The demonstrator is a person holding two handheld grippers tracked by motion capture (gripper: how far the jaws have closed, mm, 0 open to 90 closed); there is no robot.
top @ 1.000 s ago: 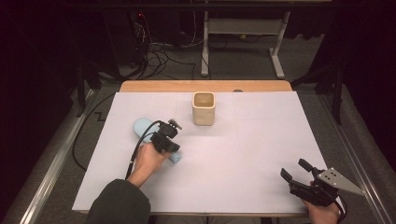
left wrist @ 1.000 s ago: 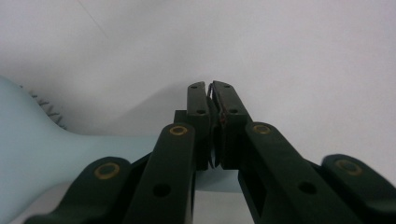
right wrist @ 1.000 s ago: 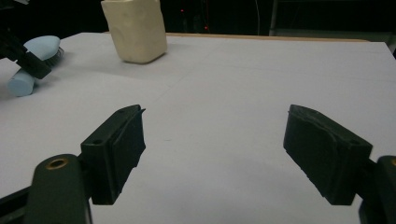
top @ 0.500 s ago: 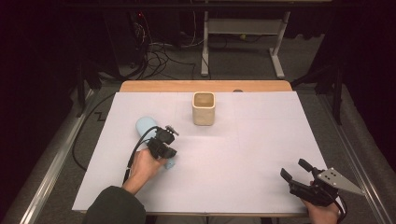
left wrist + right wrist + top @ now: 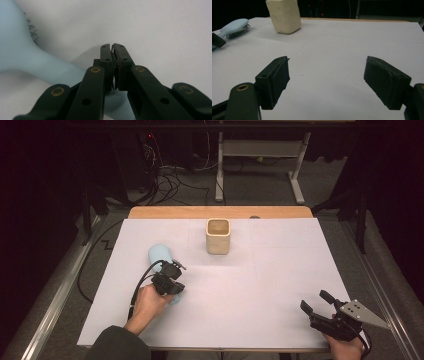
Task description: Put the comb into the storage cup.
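Observation:
A light blue hairbrush (image 5: 160, 255) lies bristles down at the left of the white table, its handle running toward the person. My left gripper (image 5: 170, 272) is over that handle, jaws shut against each other with nothing between them (image 5: 113, 48); the brush (image 5: 22, 60) passes beside and under them. Whether the gripper touches the handle I cannot tell. A cream square cup (image 5: 218, 236) stands upright at the far middle. My right gripper (image 5: 315, 301) rests near the front right corner, open and empty (image 5: 325, 80). In its view I see the cup (image 5: 284, 15) and the brush (image 5: 235, 27).
White paper covers the table (image 5: 280, 270), with a wooden strip (image 5: 165, 212) along the far edge. Beyond it are a dark floor, cables and a metal stand (image 5: 260, 150). A black cable (image 5: 140, 280) trails from the left gripper.
My left hand and its shut gripper have slid a little left and nearer to the person along the brush handle. The right gripper, cup and brush have kept still.

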